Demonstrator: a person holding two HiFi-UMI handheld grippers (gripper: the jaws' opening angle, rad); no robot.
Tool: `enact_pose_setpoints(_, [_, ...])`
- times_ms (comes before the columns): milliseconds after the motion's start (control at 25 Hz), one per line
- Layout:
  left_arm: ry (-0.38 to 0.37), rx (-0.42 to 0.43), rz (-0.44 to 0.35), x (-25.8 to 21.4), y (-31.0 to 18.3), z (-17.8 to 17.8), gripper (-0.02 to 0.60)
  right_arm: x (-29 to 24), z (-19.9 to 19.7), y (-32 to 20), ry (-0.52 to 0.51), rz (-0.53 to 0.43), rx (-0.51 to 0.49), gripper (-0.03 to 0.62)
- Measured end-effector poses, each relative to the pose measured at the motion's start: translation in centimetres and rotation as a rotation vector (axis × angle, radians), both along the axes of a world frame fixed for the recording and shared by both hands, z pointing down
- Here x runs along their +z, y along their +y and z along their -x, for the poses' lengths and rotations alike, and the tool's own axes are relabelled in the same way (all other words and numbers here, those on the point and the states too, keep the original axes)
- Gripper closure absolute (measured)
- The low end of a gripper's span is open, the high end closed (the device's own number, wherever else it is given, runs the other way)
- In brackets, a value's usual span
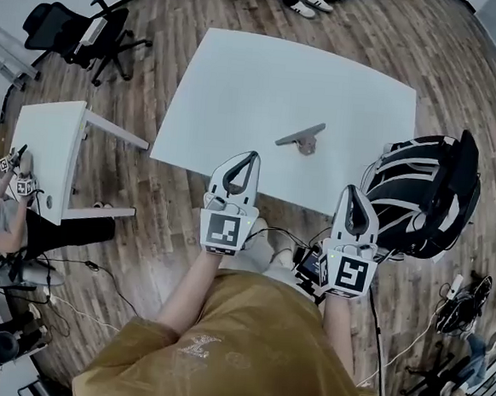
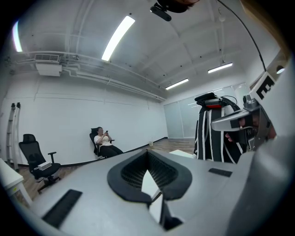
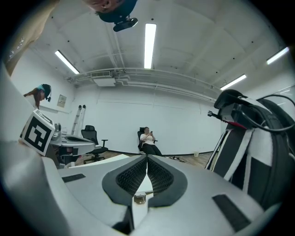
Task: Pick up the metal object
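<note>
The metal object (image 1: 300, 138), a flat grey bar on a small base, lies on the white table (image 1: 240, 81), right of the table's middle. My left gripper (image 1: 250, 157) is held over the table's near edge, to the near left of the object and apart from it. Its jaws are pressed together with nothing between them (image 2: 148, 153). My right gripper (image 1: 353, 191) hangs just off the table's near right corner, also shut and empty (image 3: 147, 157). Neither gripper view shows the object clearly.
A black bulky thing with white stripes (image 1: 421, 198) stands right beside the right gripper. A small white desk (image 1: 55, 148) and a black office chair (image 1: 82, 30) are at the left. A person (image 3: 148, 140) sits by the far wall. Cables lie on the wood floor (image 1: 463, 73).
</note>
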State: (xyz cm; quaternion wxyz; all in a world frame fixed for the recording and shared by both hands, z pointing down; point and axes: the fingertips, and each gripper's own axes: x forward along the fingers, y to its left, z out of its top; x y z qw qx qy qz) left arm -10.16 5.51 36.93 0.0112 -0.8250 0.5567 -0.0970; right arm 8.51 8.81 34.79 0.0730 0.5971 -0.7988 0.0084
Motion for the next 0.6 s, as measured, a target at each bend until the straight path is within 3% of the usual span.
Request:
enact_pose_setpoints(360, [0.007, 0.047, 0.001, 0.6, -1.9, 1.1, 0.583, 0.5, 1.4, -1.0, 0.018, 0.010, 0.044, 0.583])
enact_pose_setpoints(600, [0.054, 0.048, -0.041, 0.4, -2.8, 1.6, 0.584, 0.1, 2.0, -1.5, -0.010, -0.007, 0.053, 0.582])
